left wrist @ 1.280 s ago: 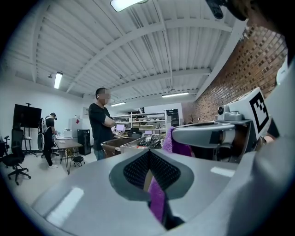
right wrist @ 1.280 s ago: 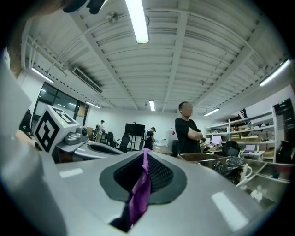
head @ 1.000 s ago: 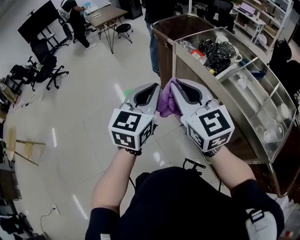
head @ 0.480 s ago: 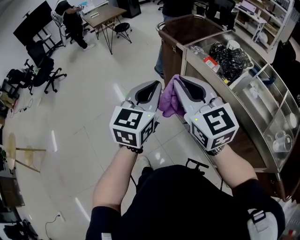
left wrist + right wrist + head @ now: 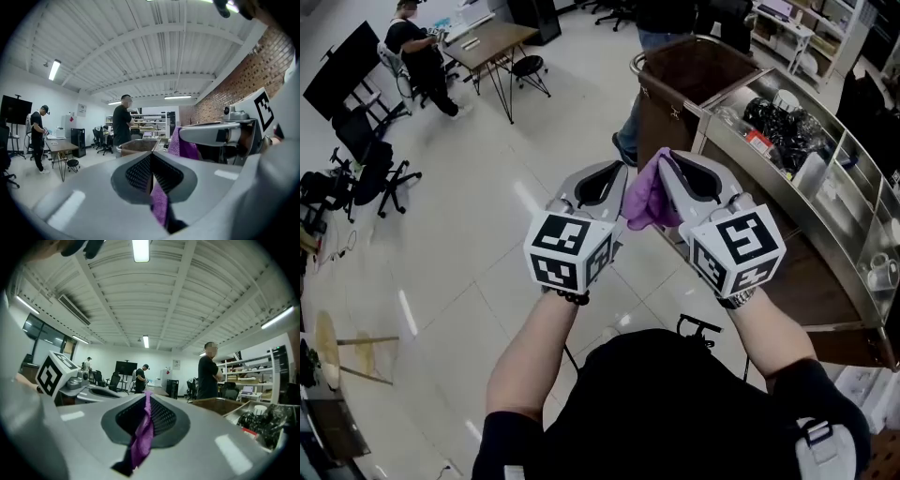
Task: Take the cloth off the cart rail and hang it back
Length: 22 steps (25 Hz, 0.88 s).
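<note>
Cart (image 5: 661, 117) farther right of cloth (image 5: 649, 199)

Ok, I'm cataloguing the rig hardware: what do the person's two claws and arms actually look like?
The left claw and right claw are light grey tapered shells with dark ribbed pads inside. Behind each sits a white cube printed with black square markers. The person wears a black short-sleeved top and a dark wristband on the left wrist.
</note>
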Tool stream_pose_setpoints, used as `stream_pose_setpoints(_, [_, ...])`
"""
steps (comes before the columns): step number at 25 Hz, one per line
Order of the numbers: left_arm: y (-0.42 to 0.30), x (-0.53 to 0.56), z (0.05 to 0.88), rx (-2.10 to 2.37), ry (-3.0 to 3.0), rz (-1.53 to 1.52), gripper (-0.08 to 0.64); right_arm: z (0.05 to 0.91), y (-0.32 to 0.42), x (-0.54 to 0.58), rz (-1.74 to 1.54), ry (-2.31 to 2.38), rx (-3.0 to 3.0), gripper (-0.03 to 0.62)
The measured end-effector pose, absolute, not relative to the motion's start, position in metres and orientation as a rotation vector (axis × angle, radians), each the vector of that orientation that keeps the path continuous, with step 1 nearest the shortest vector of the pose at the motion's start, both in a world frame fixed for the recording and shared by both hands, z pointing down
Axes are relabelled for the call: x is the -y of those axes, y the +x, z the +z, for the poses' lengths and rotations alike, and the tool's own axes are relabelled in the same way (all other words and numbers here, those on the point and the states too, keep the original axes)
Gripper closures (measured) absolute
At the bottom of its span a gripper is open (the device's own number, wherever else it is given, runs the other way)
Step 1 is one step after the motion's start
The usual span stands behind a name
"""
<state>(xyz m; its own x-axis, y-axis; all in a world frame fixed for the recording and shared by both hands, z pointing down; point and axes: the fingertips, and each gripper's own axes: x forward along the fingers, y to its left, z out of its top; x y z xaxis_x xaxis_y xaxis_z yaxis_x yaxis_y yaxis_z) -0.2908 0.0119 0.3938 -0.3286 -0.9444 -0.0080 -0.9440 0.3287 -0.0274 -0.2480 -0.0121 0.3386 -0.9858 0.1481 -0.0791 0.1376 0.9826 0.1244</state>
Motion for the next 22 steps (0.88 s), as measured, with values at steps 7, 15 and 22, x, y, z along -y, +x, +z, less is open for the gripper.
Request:
stream_pose_setpoints(7, [-0.329, -0.044, 0.391, -2.484, -1.887, -0.034, 0.558, 0.333, -0.288, -0.023, 0.182, 0.127, -3.053, 0.569])
stream_pose_setpoints(15, [-0.366, -0.066, 0.394, -2.480, -1.902, 0.003, 0.558, 0.333, -0.326, -0.047, 0.203, 0.122, -3.065, 0.569])
stream_pose_setpoints(22, [-0.403, -0.053, 0.395, -2.474, -1.910, -0.017, 0.558, 0.334, -0.365, -0.034, 0.189, 0.117, -3.062, 0.569])
